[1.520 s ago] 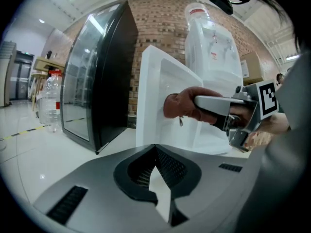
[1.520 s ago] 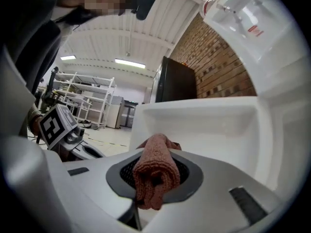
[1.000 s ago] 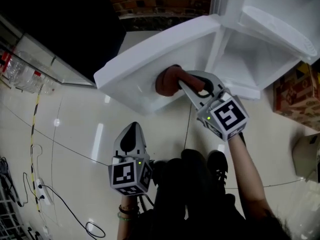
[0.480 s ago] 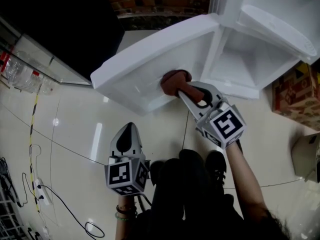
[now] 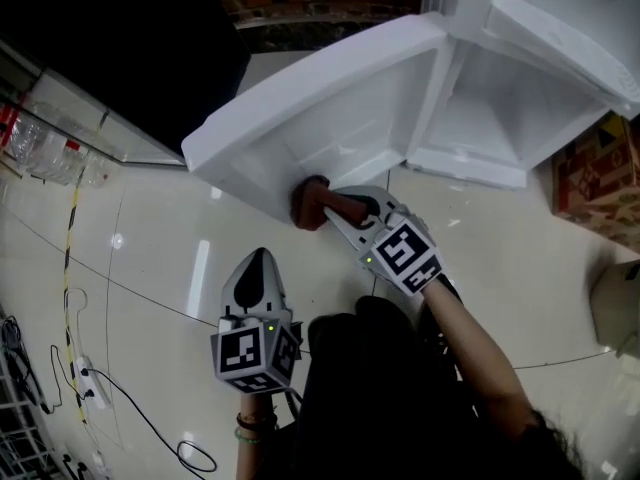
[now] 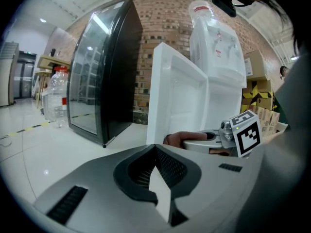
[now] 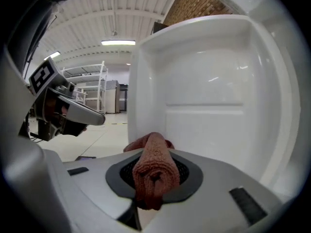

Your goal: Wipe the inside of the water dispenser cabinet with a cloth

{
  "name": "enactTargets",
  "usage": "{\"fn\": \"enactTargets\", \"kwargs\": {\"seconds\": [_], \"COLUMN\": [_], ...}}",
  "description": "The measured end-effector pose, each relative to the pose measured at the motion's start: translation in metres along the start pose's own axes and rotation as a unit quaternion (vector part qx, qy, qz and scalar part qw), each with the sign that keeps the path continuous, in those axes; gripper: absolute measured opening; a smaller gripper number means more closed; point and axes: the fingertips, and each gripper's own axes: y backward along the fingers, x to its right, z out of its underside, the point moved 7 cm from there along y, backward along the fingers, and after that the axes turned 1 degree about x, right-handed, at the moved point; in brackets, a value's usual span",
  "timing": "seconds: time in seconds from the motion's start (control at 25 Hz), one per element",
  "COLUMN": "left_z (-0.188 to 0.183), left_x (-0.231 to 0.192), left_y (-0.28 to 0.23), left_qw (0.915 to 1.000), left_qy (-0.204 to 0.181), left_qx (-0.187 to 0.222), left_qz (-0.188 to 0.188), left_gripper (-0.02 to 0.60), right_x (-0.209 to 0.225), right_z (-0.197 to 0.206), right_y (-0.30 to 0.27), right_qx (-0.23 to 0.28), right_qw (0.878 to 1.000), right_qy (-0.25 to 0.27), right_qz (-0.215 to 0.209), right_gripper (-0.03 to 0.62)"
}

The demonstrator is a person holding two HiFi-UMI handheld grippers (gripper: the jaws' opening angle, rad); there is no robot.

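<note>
Cloth (image 5: 310, 204): reddish-brown and bunched into a roll; clamped in the right gripper (image 5: 335, 210), with its free end against the inner face of the open door (image 5: 330, 118), low down and toward the door's free edge.
Right gripper: jaws pinch the cloth, which fills the gap between them in the right gripper view (image 7: 153, 171); arm stretched forward to the door.
Left gripper (image 5: 257, 268): jaws pressed together with nothing between them; held low over the floor (image 5: 150, 268), near the person's body and well apart from the door.
Door: white, swung wide, recessed inner panel facing the right gripper.
Cabinet (image 5: 490, 118): white inside, open, to the right of the door.
Surroundings: black glass-fronted cooler (image 6: 104, 76) left of the dispenser (image 6: 216, 38); water bottles (image 5: 40, 148) along the left; cardboard box (image 5: 600, 183) at the right.
</note>
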Motion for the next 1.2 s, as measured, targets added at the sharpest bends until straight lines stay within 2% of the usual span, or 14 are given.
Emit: {"fn": "enactTargets", "kwargs": {"seconds": [0.2,0.4,0.52,0.76,0.84,1.04,1.2], "left_z": [0.004,0.005,0.007,0.005,0.003,0.003,-0.005], "left_x": [-0.011,-0.017,-0.018,-0.008,-0.007,0.001,0.027], "left_y": [0.002,0.002,0.002,-0.001,-0.004,-0.02,-0.042], "left_qw": [0.9998,0.9997,0.9995,0.9998,0.9997,0.9999,0.9997], "left_qy": [0.012,0.017,0.02,0.016,0.022,0.012,-0.002], "left_qx": [-0.002,-0.001,-0.003,-0.003,-0.001,-0.009,-0.012], "left_qz": [-0.012,-0.02,-0.025,-0.013,-0.013,-0.004,0.019], "left_gripper": [0.003,0.003,0.003,0.003,0.003,0.003,0.003], "right_x": [0.077,0.126,0.128,0.104,0.11,0.16,0.197], "right_z": [0.025,0.05,0.052,0.038,0.037,0.034,0.029], "right_y": [0.028,0.076,0.085,0.09,0.107,0.157,0.179], "right_qx": [-0.02,-0.047,-0.044,-0.021,-0.019,-0.011,-0.011], "right_qw": [0.992,0.974,0.973,0.981,0.976,0.952,0.943], "right_qy": [-0.049,-0.077,-0.078,-0.058,-0.064,-0.077,-0.078], "right_qz": [0.112,0.206,0.213,0.184,0.207,0.295,0.322], "right_gripper": [0.075,0.075,0.075,0.075,0.075,0.075,0.075]}}
